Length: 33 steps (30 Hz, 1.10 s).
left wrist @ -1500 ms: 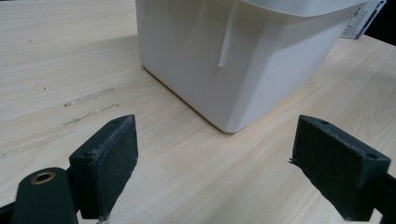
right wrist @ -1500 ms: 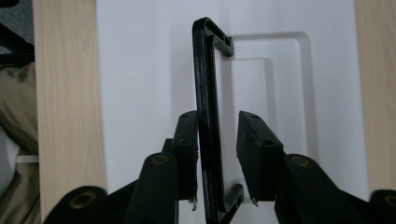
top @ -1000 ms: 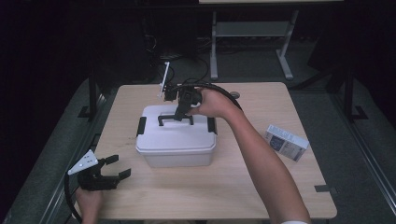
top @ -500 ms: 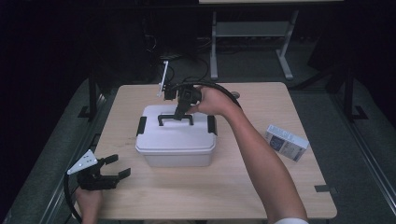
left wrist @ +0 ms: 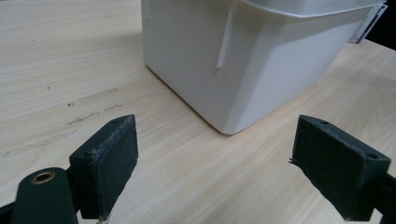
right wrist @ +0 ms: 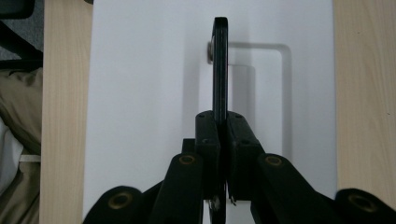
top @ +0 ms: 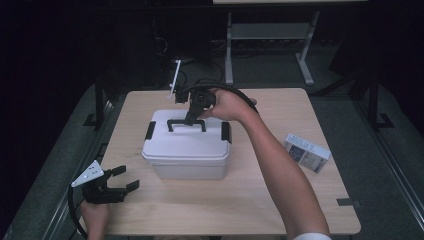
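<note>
A pale wooden table (top: pixel 260 200) is seen from above, with a white lidded plastic box (top: pixel 186 150) set a little toward nine o'clock from its centre. The box is judged stiff and smooth-walled, probably light unless filled; its slick sides offer poor purchase, so the black carry handle (top: pixel 186 124) on the lid is taken as the proper place to hold. A small printed carton (top: pixel 307 152) lies well apart at three o'clock of the box. The right gripper (top: pixel 191 116) is reached in from twelve o'clock, and its jaws are pressed together on the raised handle, as the right gripper view confirms (right wrist: pixel 220 70). The left gripper (top: pixel 122 180) is held at seven o'clock of the box, jaws spread wide, nothing between them, near the box's corner (left wrist: pixel 229 126).
</note>
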Each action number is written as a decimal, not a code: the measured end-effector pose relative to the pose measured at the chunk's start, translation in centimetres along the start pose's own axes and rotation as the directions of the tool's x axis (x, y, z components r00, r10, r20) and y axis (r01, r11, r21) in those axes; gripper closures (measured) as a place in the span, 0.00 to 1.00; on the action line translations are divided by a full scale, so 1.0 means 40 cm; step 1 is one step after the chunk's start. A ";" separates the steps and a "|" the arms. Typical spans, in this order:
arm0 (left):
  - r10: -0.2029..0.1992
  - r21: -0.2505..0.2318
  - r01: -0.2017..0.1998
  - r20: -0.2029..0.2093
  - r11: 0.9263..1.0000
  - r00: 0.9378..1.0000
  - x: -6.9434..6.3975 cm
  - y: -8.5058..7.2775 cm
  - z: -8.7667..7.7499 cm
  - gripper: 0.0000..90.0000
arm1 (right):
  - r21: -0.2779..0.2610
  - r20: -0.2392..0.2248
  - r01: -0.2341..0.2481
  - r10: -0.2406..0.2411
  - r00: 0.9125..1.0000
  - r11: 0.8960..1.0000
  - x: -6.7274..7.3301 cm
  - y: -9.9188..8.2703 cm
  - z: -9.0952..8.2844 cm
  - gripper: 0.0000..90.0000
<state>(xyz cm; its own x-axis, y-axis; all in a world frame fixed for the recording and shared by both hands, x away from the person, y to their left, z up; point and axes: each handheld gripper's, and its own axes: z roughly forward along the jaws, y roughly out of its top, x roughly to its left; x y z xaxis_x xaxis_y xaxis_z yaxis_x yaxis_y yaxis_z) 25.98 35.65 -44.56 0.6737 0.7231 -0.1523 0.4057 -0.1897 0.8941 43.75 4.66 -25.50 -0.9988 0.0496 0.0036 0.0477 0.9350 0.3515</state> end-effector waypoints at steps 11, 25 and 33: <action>-0.001 0.002 0.001 -0.001 1.000 1.000 0.000 -0.001 -0.002 0.15 | -0.023 0.015 -0.001 0.002 1.000 1.000 0.026 -0.025 -0.065 0.94; 0.006 0.009 -0.006 0.000 1.000 1.000 -0.004 0.000 0.003 0.15 | -0.044 0.062 -0.026 0.028 0.998 0.999 0.098 -0.125 -0.169 0.94; 0.007 0.020 -0.007 -0.002 1.000 1.000 -0.005 0.000 0.004 0.15 | -0.059 0.073 -0.061 0.066 0.995 0.996 0.132 -0.212 -0.203 0.94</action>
<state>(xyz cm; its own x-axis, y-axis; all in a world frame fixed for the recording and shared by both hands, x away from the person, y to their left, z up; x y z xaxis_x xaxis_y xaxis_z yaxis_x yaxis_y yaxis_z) 25.92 35.40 -44.61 0.6752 0.7232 -0.1450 0.4130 -0.2078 0.8867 37.96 -5.86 -20.84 -0.9898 0.1362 -0.0415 0.1080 0.9079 0.4050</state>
